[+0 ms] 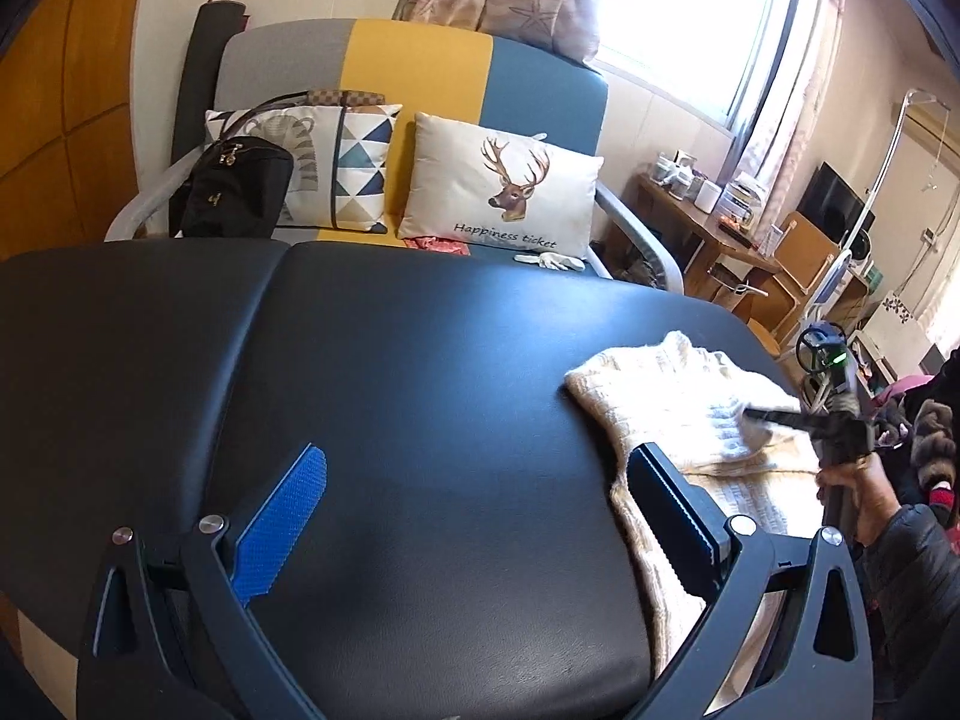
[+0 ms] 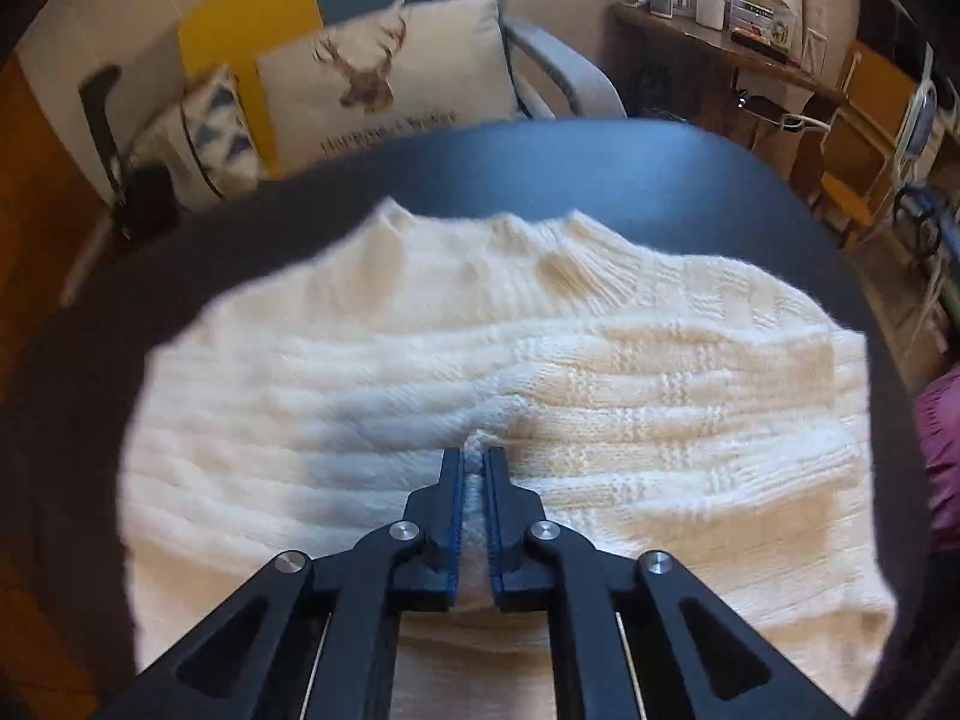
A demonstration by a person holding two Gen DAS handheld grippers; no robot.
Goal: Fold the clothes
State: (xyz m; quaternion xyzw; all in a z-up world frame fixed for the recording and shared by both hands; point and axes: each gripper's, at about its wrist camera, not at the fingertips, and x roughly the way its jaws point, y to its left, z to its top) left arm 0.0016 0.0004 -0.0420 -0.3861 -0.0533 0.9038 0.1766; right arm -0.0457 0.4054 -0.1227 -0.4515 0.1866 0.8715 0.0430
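Right wrist view showed our right gripper (image 2: 474,462) pinched tight on a fold of the cream sweater (image 2: 660,396). A little bunch of knit stuck up between the two blue pads. The sweater lay spread on the black table (image 2: 600,168), and this picture was a bit blurry. In the left wrist view, our left gripper (image 1: 480,474) was wide apart with nothing in it, above the bare table top. Its right finger (image 1: 678,504) was over the sweater's edge. The sweater sat at the right side of the table. A deer pillow (image 1: 504,186) rested on the sofa (image 1: 420,66) behind.
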